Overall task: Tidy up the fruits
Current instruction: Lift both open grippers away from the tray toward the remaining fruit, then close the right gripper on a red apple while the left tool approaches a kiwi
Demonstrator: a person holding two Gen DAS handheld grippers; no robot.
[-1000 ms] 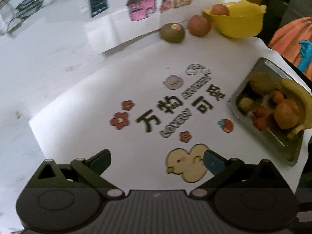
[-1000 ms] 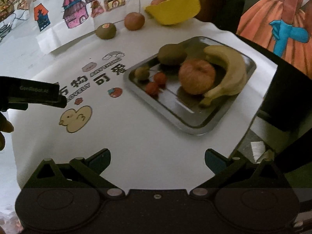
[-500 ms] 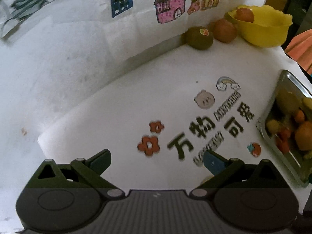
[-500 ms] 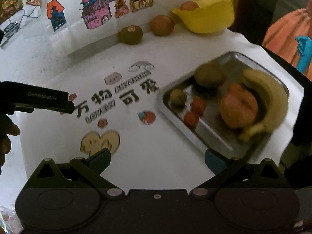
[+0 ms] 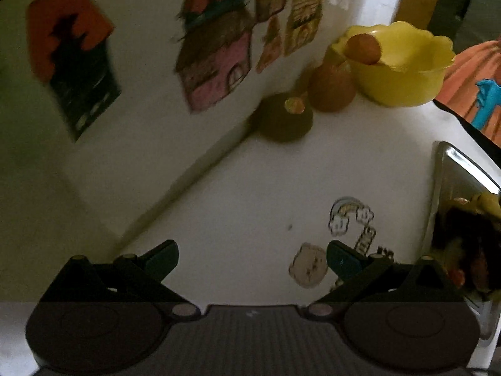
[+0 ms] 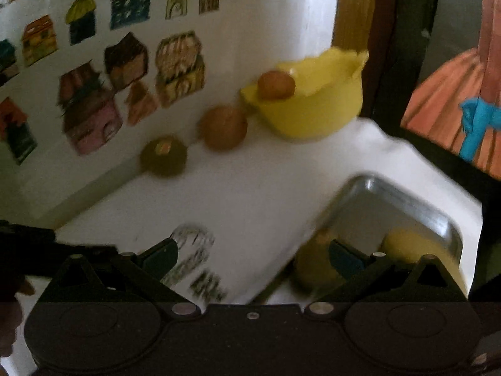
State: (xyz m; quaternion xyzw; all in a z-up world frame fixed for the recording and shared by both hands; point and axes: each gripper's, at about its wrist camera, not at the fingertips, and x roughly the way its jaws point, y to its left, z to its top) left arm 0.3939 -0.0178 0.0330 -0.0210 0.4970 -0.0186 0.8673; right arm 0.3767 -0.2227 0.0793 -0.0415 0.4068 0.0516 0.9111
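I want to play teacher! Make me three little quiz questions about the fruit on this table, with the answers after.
1. True or false: the wavy-edged yellow plastic bowl has one round orange-brown fruit in it.
2. Which lies closer to the bowl on the white tablecloth: A, the green-brown kiwi with a sticker, or B, the loose orange-brown round fruit?
3. Fill in: the yellow banana lies in the shiny metal ____.

Key
1. True.
2. B.
3. Tray. Both the left tool and the right tool are open and hold nothing.
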